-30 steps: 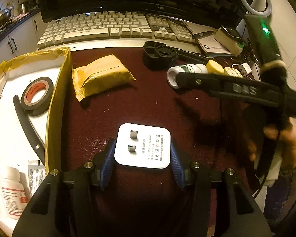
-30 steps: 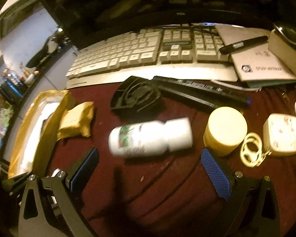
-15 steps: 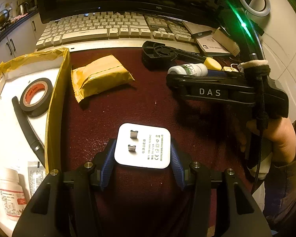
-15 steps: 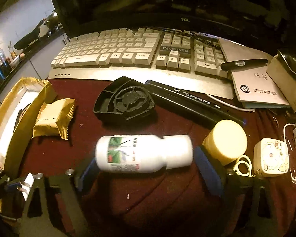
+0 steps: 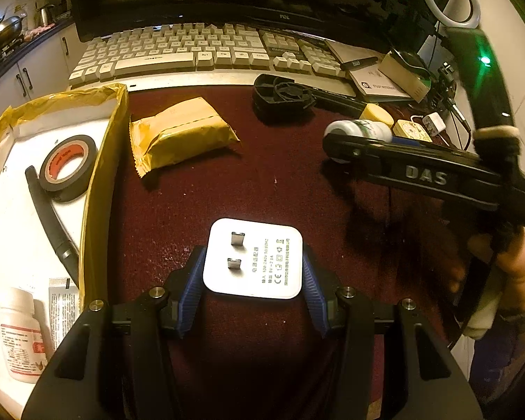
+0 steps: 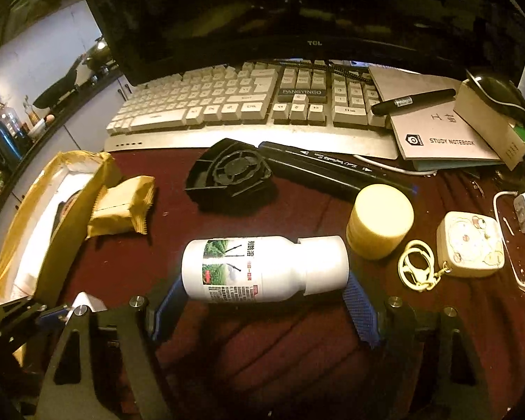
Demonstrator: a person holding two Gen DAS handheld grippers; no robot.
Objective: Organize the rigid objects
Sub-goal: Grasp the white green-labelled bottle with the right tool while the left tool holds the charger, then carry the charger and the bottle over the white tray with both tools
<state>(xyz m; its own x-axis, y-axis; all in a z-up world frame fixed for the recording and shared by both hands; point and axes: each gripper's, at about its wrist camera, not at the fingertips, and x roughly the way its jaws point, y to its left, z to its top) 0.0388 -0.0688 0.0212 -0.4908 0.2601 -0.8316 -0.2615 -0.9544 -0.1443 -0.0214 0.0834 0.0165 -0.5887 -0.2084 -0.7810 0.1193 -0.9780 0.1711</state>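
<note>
1. Where the left wrist view looks down its own fingers, the left tool (image 5: 253, 280) is clamped on a flat white square power adapter (image 5: 253, 258) at lower centre; both blue ribbed pads (image 5: 189, 288) press its side edges, and its two metal prongs face the camera.
2. In the right wrist view, the right tool (image 6: 264, 297) is clamped on a white plastic bottle with a printed label (image 6: 262, 268) lying on its side at lower centre; one blue pad meets the bottle's base at left, the other its white cap at right.
3. Both held objects sit over the dark red cloth-covered desk (image 5: 280, 182); whether either is touching it cannot be told.
4. At the left edge of the left wrist view stands a shallow white tray lined with yellow wrapping (image 5: 98, 175). It holds a roll of black tape with a red core (image 5: 67, 166), a black curved strip (image 5: 50, 222) and a small white pill bottle with a red label (image 5: 21, 339).
5. Just right of the tray lies a sealed yellow foil packet (image 5: 180, 133).
6. In the right wrist view, a black plastic fan housing (image 6: 232, 176) lies at centre, near a pale keyboard (image 6: 227, 105) at the top.
7. A pale yellow cylindrical jar (image 6: 379, 220) stands just beside the bottle's cap; a small cream square case with a yellow clasp (image 6: 469, 243) lies farther right.
</note>
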